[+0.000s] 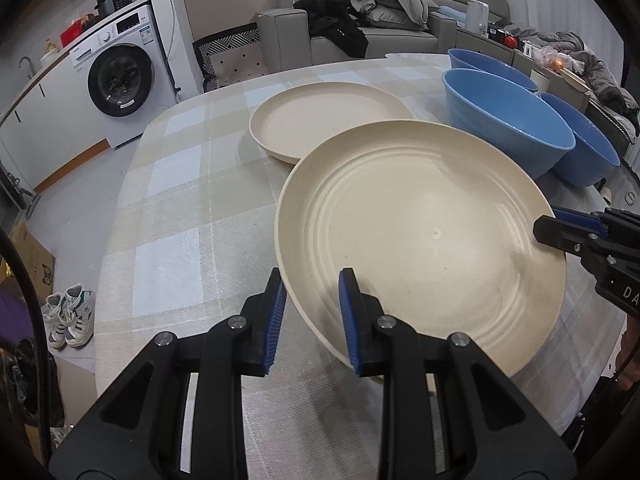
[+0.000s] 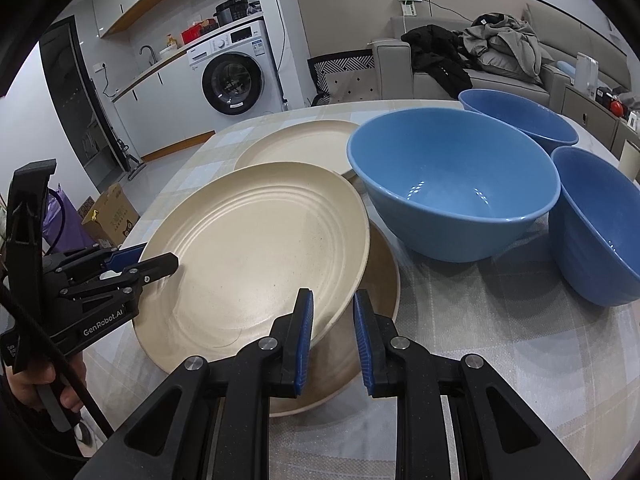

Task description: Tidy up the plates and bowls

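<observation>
A ridged cream plate (image 1: 420,232) (image 2: 256,248) hangs tilted just above the checked table, held from both sides. My left gripper (image 1: 311,292) (image 2: 160,257) is shut on its left rim. My right gripper (image 2: 334,300) (image 1: 546,222) is shut on its right rim. A second cream plate (image 2: 384,280) lies on the table right under it, mostly covered and in shadow. A third cream plate (image 1: 328,116) (image 2: 296,148) lies flat farther back. Three blue bowls (image 2: 452,176) (image 2: 520,120) (image 2: 596,224) stand upright to the right of the plates.
The checked tablecloth (image 1: 180,220) is bare to the left of the plates, up to the table's rounded left edge. Beyond the table are a washing machine (image 1: 120,80) and a grey sofa (image 1: 360,36) with clothes. Shoes (image 1: 70,314) and a cardboard box (image 2: 108,216) lie on the floor.
</observation>
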The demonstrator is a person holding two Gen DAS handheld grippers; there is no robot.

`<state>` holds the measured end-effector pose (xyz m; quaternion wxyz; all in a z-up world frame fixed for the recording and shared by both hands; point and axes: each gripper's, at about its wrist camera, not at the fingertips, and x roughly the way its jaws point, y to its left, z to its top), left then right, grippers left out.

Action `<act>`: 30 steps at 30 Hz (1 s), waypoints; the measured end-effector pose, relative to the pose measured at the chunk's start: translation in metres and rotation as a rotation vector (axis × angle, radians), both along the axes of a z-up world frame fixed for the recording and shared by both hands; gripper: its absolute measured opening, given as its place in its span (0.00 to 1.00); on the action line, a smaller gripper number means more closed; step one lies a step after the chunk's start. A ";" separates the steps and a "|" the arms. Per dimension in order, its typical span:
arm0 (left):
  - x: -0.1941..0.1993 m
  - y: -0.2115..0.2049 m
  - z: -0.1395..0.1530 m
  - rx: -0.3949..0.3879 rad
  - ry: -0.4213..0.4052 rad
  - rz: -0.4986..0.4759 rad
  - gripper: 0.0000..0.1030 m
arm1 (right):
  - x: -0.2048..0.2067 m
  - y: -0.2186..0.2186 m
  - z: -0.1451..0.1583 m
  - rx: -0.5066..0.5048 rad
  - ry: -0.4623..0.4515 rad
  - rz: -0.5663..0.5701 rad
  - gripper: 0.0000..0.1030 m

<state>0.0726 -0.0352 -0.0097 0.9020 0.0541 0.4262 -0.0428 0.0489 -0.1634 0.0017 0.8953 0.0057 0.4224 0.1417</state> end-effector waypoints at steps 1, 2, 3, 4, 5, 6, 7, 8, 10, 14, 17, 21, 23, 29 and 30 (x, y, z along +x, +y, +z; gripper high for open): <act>0.000 -0.001 -0.001 0.004 0.002 -0.003 0.22 | -0.001 0.000 0.000 -0.003 0.001 -0.001 0.20; 0.000 -0.002 -0.001 0.007 0.002 -0.005 0.22 | -0.001 -0.001 -0.001 -0.008 0.001 -0.002 0.20; 0.000 -0.004 -0.002 0.014 0.002 -0.008 0.22 | -0.002 -0.001 -0.002 -0.013 0.000 -0.004 0.20; 0.000 -0.005 -0.003 0.021 0.001 -0.012 0.22 | -0.002 -0.001 -0.002 -0.017 -0.001 -0.005 0.20; -0.001 -0.007 -0.003 0.027 0.001 -0.015 0.22 | -0.002 -0.002 -0.002 -0.022 -0.002 -0.008 0.20; -0.001 -0.008 -0.003 0.031 0.001 -0.018 0.22 | -0.002 -0.002 -0.003 -0.025 -0.001 -0.010 0.20; -0.002 -0.010 -0.004 0.036 0.002 -0.022 0.22 | -0.002 -0.003 -0.003 -0.029 0.001 -0.013 0.20; -0.002 -0.012 -0.004 0.040 0.003 -0.025 0.22 | -0.001 -0.003 -0.003 -0.031 0.002 -0.015 0.20; -0.002 -0.015 -0.005 0.056 0.005 -0.031 0.22 | 0.000 -0.006 -0.004 -0.033 0.005 -0.020 0.20; -0.004 -0.021 -0.008 0.091 0.005 -0.040 0.23 | 0.001 -0.006 -0.003 -0.044 0.004 -0.026 0.20; -0.004 -0.023 -0.010 0.103 0.014 -0.048 0.23 | 0.001 -0.001 -0.004 -0.059 0.005 -0.026 0.20; -0.005 -0.028 -0.013 0.126 0.020 -0.062 0.24 | 0.001 -0.001 -0.006 -0.089 -0.002 -0.031 0.20; -0.005 -0.029 -0.014 0.133 0.025 -0.065 0.24 | 0.002 -0.003 -0.008 -0.099 -0.001 -0.033 0.20; -0.002 -0.032 -0.021 0.144 0.044 -0.079 0.26 | 0.007 -0.003 -0.012 -0.110 0.008 -0.039 0.22; -0.002 -0.032 -0.022 0.145 0.046 -0.082 0.26 | 0.007 -0.003 -0.012 -0.110 0.009 -0.039 0.22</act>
